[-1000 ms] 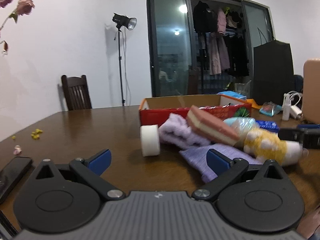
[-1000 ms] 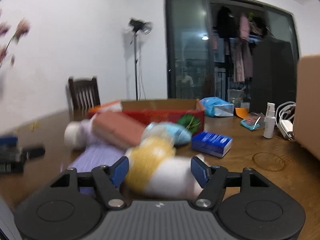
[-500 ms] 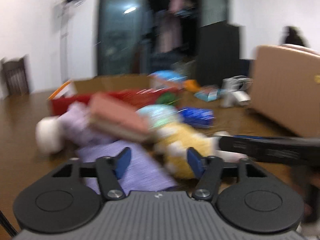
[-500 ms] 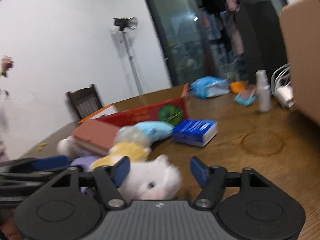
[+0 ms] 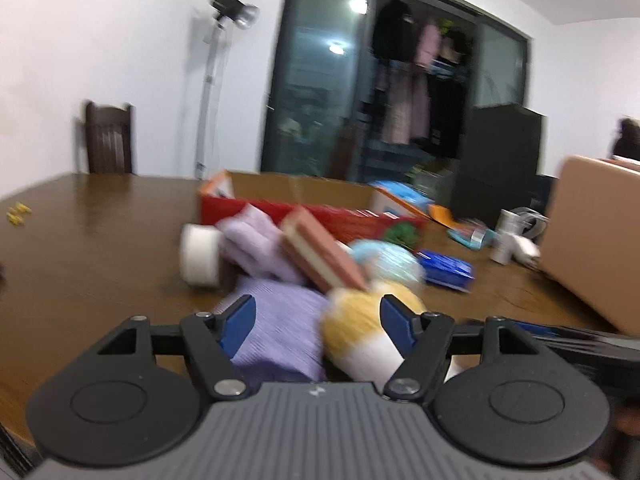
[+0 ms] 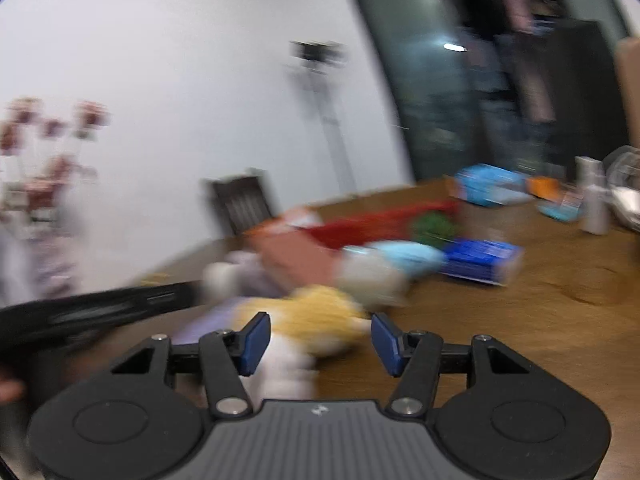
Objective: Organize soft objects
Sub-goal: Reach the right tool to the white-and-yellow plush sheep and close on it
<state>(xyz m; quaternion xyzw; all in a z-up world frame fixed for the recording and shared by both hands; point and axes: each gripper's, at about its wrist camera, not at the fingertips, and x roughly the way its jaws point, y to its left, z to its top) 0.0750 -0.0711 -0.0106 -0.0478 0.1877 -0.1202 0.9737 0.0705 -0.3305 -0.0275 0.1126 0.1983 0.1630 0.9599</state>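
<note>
Now, on the tabletop (image 5: pixel 100 248), one red box (image 5: pixel 320 212) is seen behind a heap of soft things. Counted there are two purple cloths, one nearer purple cloth (image 5: pixel 280 332) and one farther purple cloth (image 5: pixel 256 248), one yellow-and-white plush toy (image 5: pixel 360 336), one pink sponge (image 5: pixel 320 256) and one white roll (image 5: pixel 199 256).

Since a second ago the left hand-held gripper (image 5: pixel 318 320) has been brought from beside the heap to over it. The nearer cloth and the toy now lie between its jaws, which are opening and grip neither. The right hand-held gripper (image 6: pixel 318 338) is held spread about the same toy, unpinched. Sorting is judged barely begun.
</note>
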